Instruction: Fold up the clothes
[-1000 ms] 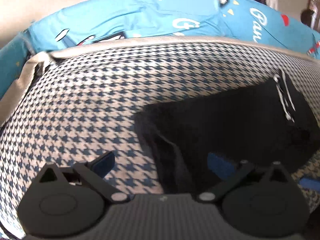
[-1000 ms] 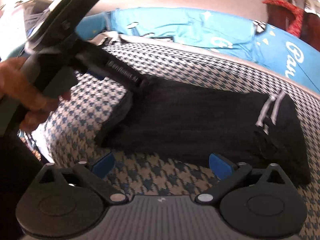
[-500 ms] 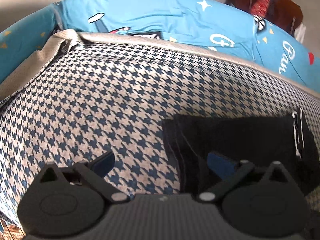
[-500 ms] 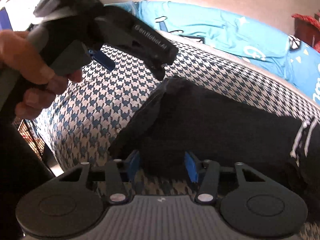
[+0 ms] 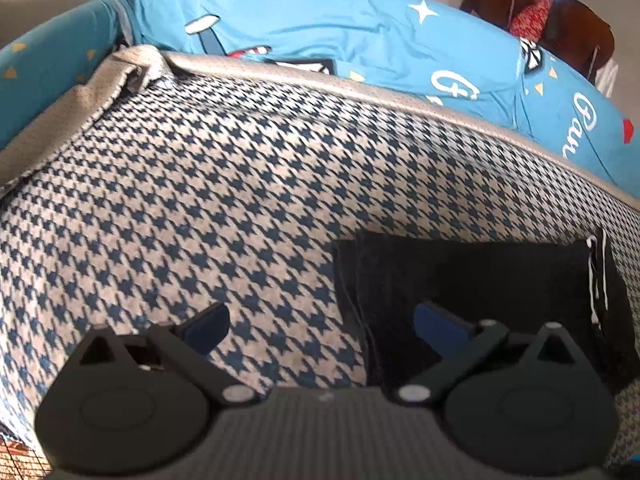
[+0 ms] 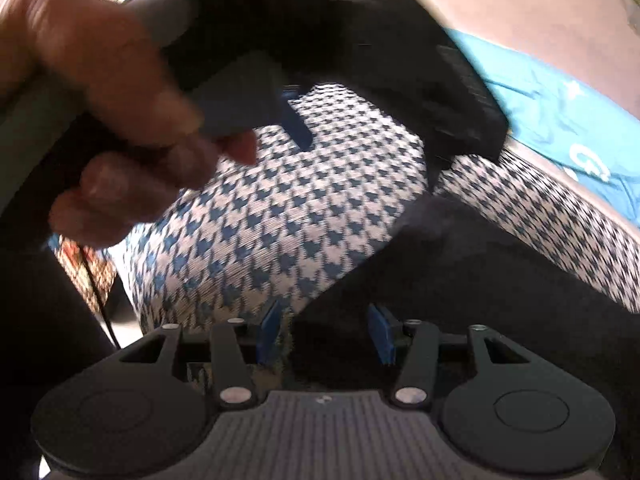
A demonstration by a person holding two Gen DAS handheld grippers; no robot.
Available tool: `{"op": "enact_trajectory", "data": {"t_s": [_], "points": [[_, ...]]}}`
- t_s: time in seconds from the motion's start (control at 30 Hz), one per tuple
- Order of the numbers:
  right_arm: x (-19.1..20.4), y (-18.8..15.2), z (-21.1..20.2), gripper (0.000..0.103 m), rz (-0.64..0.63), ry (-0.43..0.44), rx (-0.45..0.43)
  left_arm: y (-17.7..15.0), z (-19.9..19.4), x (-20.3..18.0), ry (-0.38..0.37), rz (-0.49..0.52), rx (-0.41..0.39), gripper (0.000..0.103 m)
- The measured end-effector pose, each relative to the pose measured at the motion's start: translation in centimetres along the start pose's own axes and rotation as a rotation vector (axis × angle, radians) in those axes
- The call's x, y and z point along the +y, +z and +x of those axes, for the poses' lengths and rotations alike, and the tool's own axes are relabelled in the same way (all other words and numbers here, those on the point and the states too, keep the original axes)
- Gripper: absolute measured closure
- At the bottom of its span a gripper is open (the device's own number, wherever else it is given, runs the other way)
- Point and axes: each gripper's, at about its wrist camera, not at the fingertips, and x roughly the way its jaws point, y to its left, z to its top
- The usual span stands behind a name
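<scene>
A black folded garment [image 5: 472, 280] with a white drawstring [image 5: 598, 276] lies on the houndstooth blanket [image 5: 240, 200]. In the left wrist view my left gripper [image 5: 324, 326] is open; its right pad hovers over the garment's left edge and its left pad over the blanket. Nothing is between its fingers. In the right wrist view my right gripper [image 6: 324, 336] has its blue pads drawn in around the near corner of the black garment [image 6: 500, 280]. The left gripper [image 6: 380, 140], held by a hand [image 6: 112, 120], looms blurred just above and ahead.
A bright blue printed sheet [image 5: 360, 32] covers the bed beyond the blanket's beige border [image 5: 360, 92]. Dark wooden furniture with red cloth [image 5: 536, 12] stands at the far right. The blanket's near left edge drops to a patterned floor [image 6: 88, 272].
The right gripper's jaws narrowed from wide open onto the garment's near corner, and it moved closer in under the left gripper. The left gripper shifted off the garment's end and rolled.
</scene>
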Motion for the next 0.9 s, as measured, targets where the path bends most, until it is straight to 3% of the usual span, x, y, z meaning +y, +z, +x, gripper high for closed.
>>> {"op": "enact_trajectory", "data": {"t_s": [0.23, 0.33, 0.57, 0.9], "points": [[0.1, -0.4, -2.7, 0.054, -0.028, 0.069, -0.036, -0.2, 1.1, -1.5, -0.02, 0.053, 0.047, 0.0], [-1.4, -0.8, -4.4, 0.053, -0.013, 0.04, -0.055, -0.4, 1.1, -1.8, -0.011, 0.067, 0.05, 0.0], [-3.0, -2.0, -4.3, 0.053, -0.051, -0.072, 0.018, -0.1, 1.3, -1.5, -0.006, 0.041, 0.056, 0.0], [-0.1, -2.7, -2.5, 0.054, -0.253, -0.119, 0.038, 0.0, 1.7, -0.7, -0.026, -0.01, 0.081, 0.0]]}}
